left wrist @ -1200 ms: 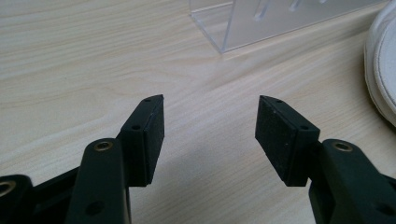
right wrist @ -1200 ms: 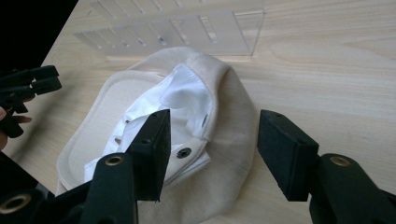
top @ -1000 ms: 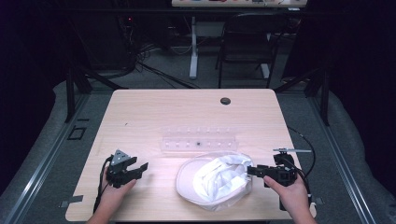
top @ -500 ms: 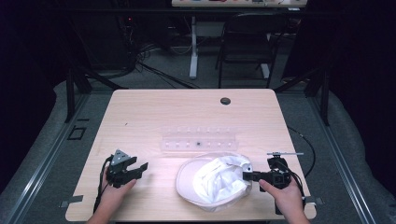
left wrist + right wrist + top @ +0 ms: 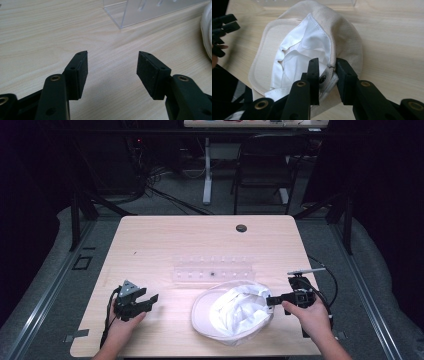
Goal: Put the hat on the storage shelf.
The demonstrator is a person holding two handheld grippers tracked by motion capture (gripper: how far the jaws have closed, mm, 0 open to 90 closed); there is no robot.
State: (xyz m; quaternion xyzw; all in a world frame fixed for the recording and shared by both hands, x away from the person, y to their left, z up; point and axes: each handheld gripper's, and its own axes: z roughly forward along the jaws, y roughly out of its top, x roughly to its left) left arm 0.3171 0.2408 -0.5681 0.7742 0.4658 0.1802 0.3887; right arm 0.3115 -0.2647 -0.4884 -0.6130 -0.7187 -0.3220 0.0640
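Observation:
A cream cap (image 5: 235, 315) lies upside down on the near part of the table, its white lining facing up. My right gripper (image 5: 272, 300) is at the cap's right edge. In the right gripper view, the right gripper (image 5: 327, 62) is shut on the rim of the cap (image 5: 347, 35), one jaw inside against the lining and one outside, with a snap button between them. My left gripper (image 5: 150, 299) rests on the wood at the near left, well left of the cap. In its own view the left gripper (image 5: 112, 55) is open with bare table between its jaws.
A clear plastic rack (image 5: 212, 270) lies just behind the cap; its corner (image 5: 140, 12) is ahead of the left jaws. A dark grommet hole (image 5: 241, 228) sits near the table's far edge. A chair and cables stand on the floor beyond the wooden table (image 5: 165, 240).
My right gripper has moved left from beside the cap onto its right rim and its jaws have come together on it. The left gripper has stayed put.

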